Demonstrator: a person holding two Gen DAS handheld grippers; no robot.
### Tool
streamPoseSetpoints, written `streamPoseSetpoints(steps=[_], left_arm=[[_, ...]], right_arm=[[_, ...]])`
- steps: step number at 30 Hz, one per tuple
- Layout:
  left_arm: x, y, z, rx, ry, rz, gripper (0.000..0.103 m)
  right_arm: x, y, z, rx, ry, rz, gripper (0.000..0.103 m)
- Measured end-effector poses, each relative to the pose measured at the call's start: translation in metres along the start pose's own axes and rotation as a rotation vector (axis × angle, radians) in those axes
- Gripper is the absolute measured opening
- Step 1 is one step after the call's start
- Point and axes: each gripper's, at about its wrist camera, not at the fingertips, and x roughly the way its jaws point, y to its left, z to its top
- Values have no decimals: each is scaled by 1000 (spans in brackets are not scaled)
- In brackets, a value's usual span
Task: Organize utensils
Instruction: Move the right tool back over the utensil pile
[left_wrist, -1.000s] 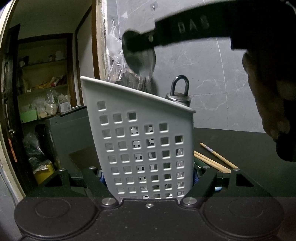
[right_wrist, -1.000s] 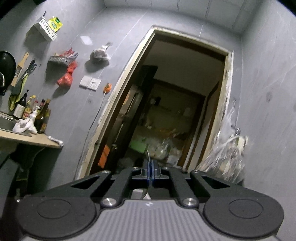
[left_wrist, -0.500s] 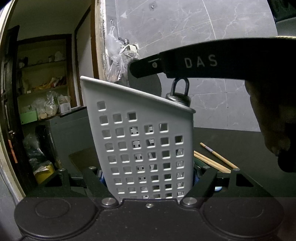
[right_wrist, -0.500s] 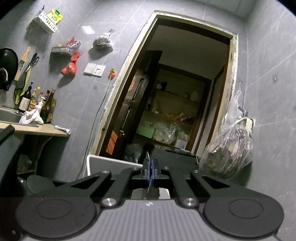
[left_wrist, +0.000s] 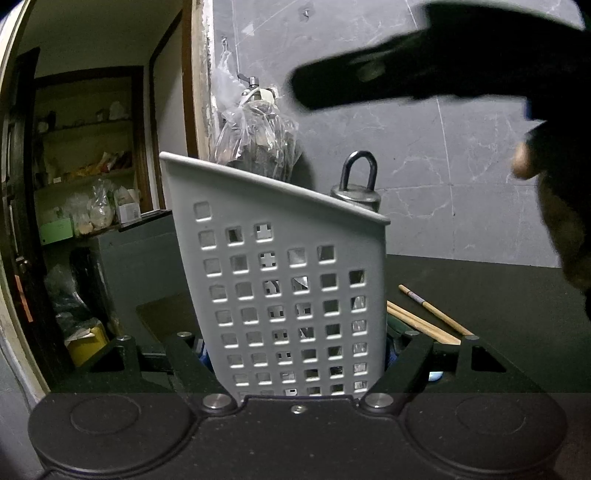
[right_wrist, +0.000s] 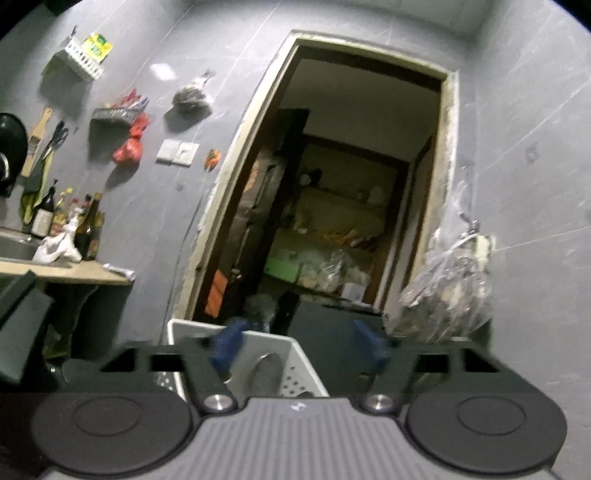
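right gripper had its blue pads pinched on a thin metal utensil handle a second ago; now its jaws are opening, pads wide apart, nothing pressed between them. the utensil now sits inside the white holder below, blurred. in the left wrist view the right gripper's black arm, which carried a round spoon bowl over the holder and then dipped to its rim, is now higher, blurred, with no spoon on it.

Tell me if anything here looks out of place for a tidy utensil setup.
Yes: wooden chopsticks lie loose on the dark table beside the white utensil basket rather than in it. Oddly, a padlock-like metal weight stands just behind the basket's rim.
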Motion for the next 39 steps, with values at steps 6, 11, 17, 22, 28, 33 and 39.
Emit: streamPoseSetpoints(steps=[6,11,17,22,28,33,39], left_arm=[[0,1,-3,-1,-9,-5,78],[-3,1,-6,2,-21,-9,78],[-6,7,-9,-9,-25,-27,78],[-6,10,-10,-3,-29,-34,78],[-5,14,-13,-10,-39,-42,78],[-7,18,-15,-17,-42,-50,78],[-7,16,-13,-15,-37,-46,78]], right_arm=[[-30,-9,-1,13,-13,-119,103],[-53,-16,-21,120,94,-289,103],[-68,-22,-54,268,287,-384,103],[-63,-21,-75,328,429,-407,103],[-42,-5,-83,211,544,-343,103],[-19,1,-81,83,590,-331,103],[17,-3,-86,-11,652,-211,81]])
